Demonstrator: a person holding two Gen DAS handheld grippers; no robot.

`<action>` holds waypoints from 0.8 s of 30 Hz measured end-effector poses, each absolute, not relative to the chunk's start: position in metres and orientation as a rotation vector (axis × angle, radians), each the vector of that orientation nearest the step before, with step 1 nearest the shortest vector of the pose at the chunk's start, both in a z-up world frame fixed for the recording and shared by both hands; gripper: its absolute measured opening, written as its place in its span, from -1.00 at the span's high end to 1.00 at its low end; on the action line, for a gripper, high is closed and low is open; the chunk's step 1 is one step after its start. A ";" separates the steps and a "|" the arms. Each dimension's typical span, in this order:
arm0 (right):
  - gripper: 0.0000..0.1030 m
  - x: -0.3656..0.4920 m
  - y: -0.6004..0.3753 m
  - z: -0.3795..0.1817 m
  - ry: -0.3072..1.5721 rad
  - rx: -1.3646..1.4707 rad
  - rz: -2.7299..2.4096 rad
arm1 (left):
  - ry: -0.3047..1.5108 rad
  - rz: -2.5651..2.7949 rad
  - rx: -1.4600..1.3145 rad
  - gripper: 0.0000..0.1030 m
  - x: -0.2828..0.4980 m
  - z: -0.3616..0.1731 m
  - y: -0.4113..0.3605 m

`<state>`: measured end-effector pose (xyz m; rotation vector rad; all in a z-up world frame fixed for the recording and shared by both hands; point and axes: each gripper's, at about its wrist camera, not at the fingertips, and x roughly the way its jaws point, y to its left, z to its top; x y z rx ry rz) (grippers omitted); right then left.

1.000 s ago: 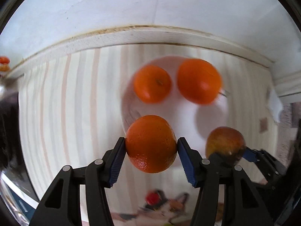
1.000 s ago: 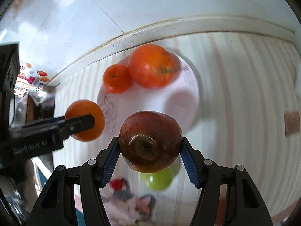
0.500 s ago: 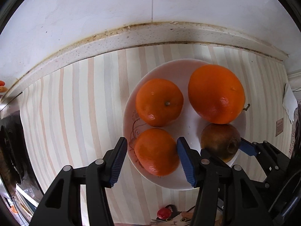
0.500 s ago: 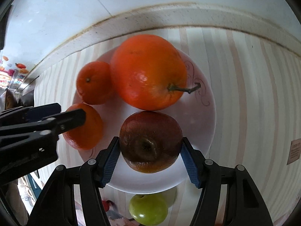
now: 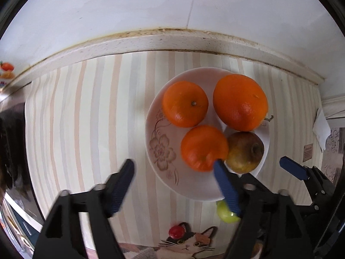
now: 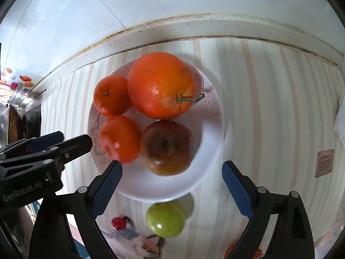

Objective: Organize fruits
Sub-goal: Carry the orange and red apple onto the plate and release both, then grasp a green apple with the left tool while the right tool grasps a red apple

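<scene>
On the white plate (image 5: 160,172), left to right: two small oranges (image 5: 185,103) (image 5: 203,147), a big orange (image 5: 240,102), a brownish apple (image 5: 244,152). Left hand-held gripper (image 5: 173,168) and right hand-held gripper (image 6: 170,170) are both opening, jaws apart, gripping nothing. A green apple (image 6: 165,219) sits on the counter (image 5: 86,118) just below the plate.

Floral white plate (image 5: 163,151), beige-striped tablecloth (image 5: 86,118)

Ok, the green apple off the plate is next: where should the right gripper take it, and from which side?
Grip the green apple across its round middle, coming from straight above. It sits clear on the mat just outside the plate rim, within the right gripper's opening jaws.
</scene>
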<state>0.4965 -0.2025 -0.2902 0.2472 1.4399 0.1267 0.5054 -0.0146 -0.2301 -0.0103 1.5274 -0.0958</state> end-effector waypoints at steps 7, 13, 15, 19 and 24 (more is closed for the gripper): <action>-0.87 0.470 -0.193 -0.257 1.382 0.168 0.133 | 1.470 -0.088 -0.057 -0.65 0.484 -0.209 -0.001; -0.87 0.443 -0.186 -0.228 1.327 0.141 0.145 | 1.378 -0.084 -0.055 -0.65 0.455 -0.178 0.004; -0.87 0.432 -0.185 -0.217 1.305 0.139 0.144 | 1.348 -0.078 -0.055 -0.65 0.445 -0.168 0.006; -0.87 0.418 -0.183 -0.199 1.259 0.140 0.141 | 1.301 -0.083 -0.059 -0.65 0.426 -0.148 0.009; -0.87 0.394 -0.185 -0.172 1.199 0.155 0.136 | 1.248 -0.101 -0.051 -0.65 0.404 -0.123 0.007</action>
